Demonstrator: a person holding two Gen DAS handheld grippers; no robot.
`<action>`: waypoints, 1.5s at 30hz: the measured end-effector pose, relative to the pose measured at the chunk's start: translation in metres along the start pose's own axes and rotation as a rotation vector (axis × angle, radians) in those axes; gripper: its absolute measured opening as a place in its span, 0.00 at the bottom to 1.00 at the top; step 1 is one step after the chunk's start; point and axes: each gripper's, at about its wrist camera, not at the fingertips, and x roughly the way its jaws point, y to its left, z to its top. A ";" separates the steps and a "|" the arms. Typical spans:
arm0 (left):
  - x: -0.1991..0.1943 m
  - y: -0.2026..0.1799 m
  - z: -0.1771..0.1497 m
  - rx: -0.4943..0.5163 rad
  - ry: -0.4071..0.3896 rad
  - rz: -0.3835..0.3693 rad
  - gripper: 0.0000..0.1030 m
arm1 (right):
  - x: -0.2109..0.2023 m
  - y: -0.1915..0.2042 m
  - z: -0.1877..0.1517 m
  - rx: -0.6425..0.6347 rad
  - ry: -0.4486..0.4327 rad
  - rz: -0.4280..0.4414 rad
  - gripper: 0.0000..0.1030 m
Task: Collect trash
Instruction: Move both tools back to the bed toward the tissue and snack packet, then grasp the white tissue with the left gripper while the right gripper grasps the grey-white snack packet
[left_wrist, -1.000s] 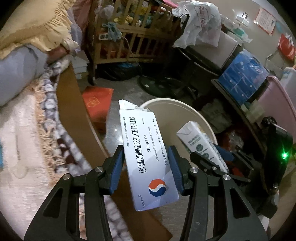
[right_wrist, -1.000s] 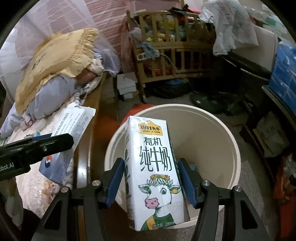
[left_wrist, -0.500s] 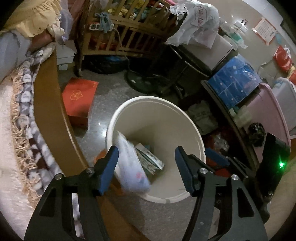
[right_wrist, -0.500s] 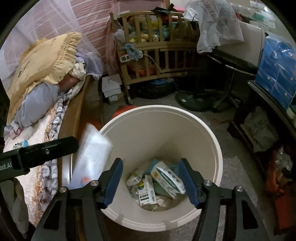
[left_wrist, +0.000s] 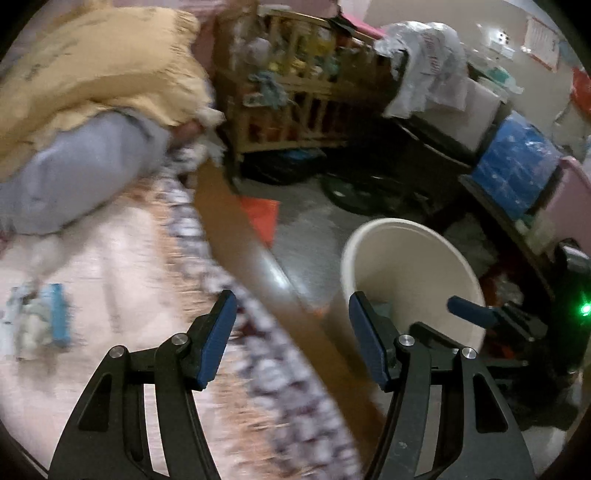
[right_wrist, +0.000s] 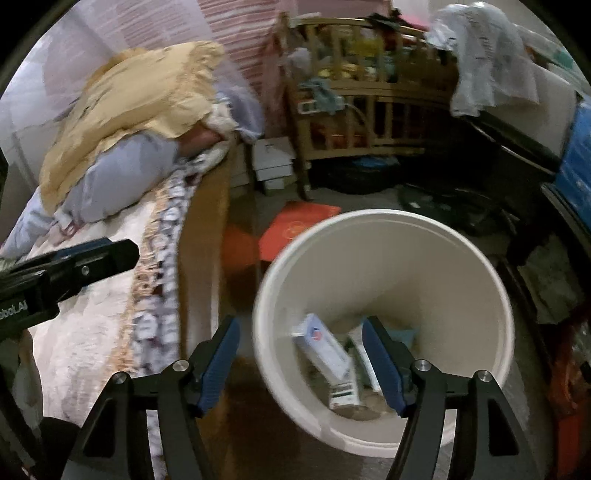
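Bedside floor, bin (right_wrist: 461, 236) holding tablet box (right_wrist: 325, 347)

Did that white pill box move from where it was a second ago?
Yes. The pill box was held in the left tongs above the bucket; now it lies inside the bucket at the bottom, and those tongs, which have just opened, are empty.

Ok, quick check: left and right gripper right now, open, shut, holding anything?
Left gripper: open, nothing between the fingers, over the bed edge.
Right gripper: open, jaws have just been opening, holding nothing, above the bucket.
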 end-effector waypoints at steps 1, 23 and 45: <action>-0.004 0.011 -0.003 -0.008 -0.007 0.017 0.60 | 0.001 0.007 0.000 -0.008 0.001 0.013 0.64; -0.082 0.230 -0.086 -0.282 -0.030 0.302 0.60 | 0.057 0.204 0.008 -0.280 0.109 0.371 0.70; -0.030 0.370 -0.095 -0.548 0.073 0.252 0.13 | 0.086 0.315 0.046 -0.461 0.101 0.518 0.70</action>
